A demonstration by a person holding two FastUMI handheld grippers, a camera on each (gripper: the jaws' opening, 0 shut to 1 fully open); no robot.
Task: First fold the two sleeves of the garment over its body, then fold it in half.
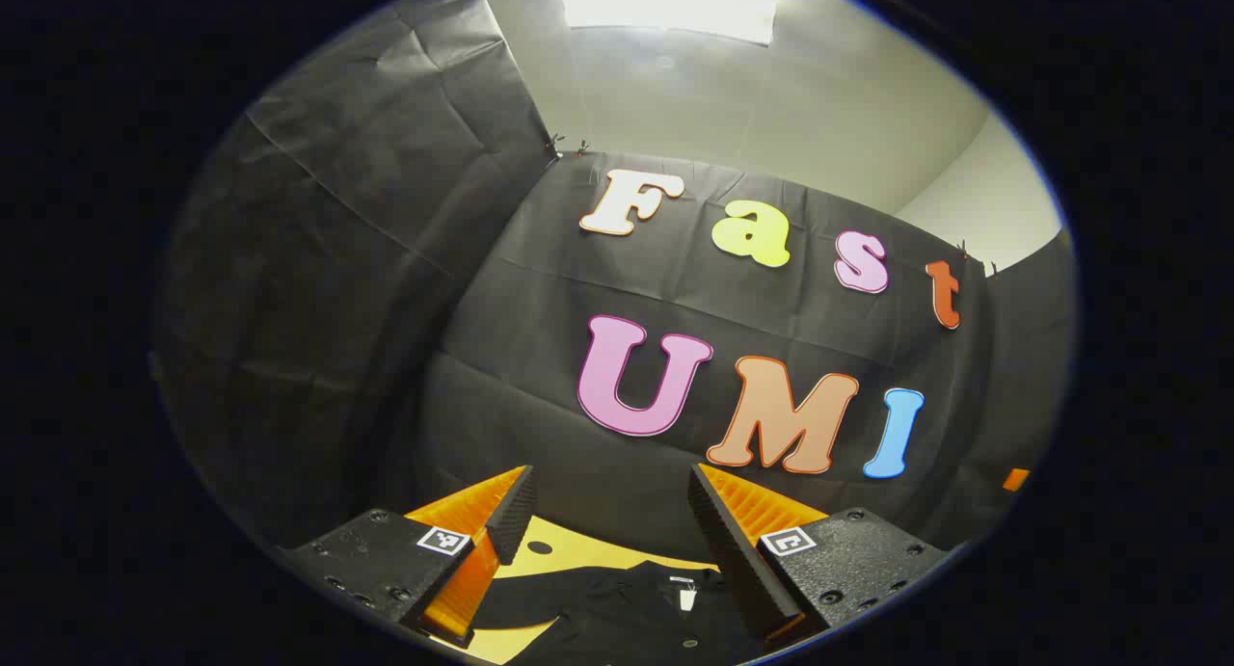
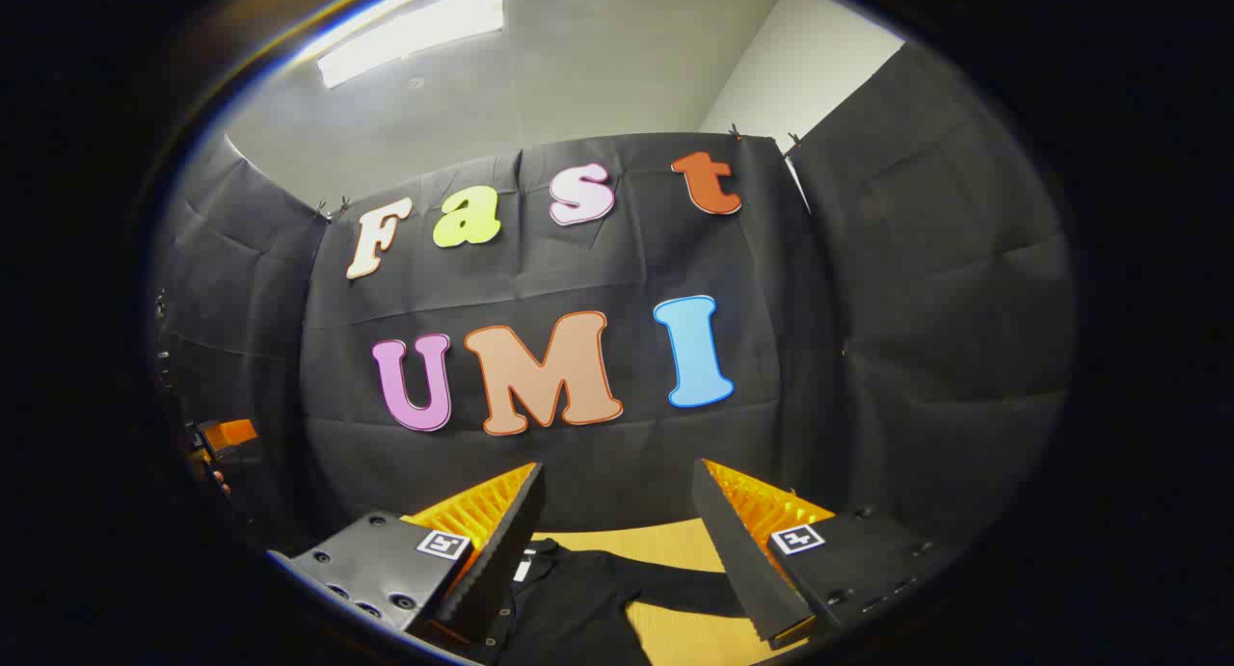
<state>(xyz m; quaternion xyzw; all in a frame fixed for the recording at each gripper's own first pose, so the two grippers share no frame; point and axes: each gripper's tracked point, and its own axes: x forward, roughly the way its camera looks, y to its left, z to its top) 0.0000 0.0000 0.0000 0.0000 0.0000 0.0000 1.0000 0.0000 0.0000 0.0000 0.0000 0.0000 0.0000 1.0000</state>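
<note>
A black garment [image 1: 617, 613] with a small white tag at its collar lay on a yellow-tan table [image 1: 578, 555]. The booth's cloth wall [image 1: 318, 290] was black and creased. Above it the ceiling [image 1: 762, 97] was pale grey-white, with a bright white light panel [image 1: 665, 6].

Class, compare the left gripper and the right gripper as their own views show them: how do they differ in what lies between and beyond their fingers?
The left gripper frames the black garment's collar area with its white tag, while the right gripper frames a sleeve stretching across the yellow table. The left gripper sees a small dark spot on the table; the right gripper sees none. Both are open, raised above the garment, holding nothing.
</note>
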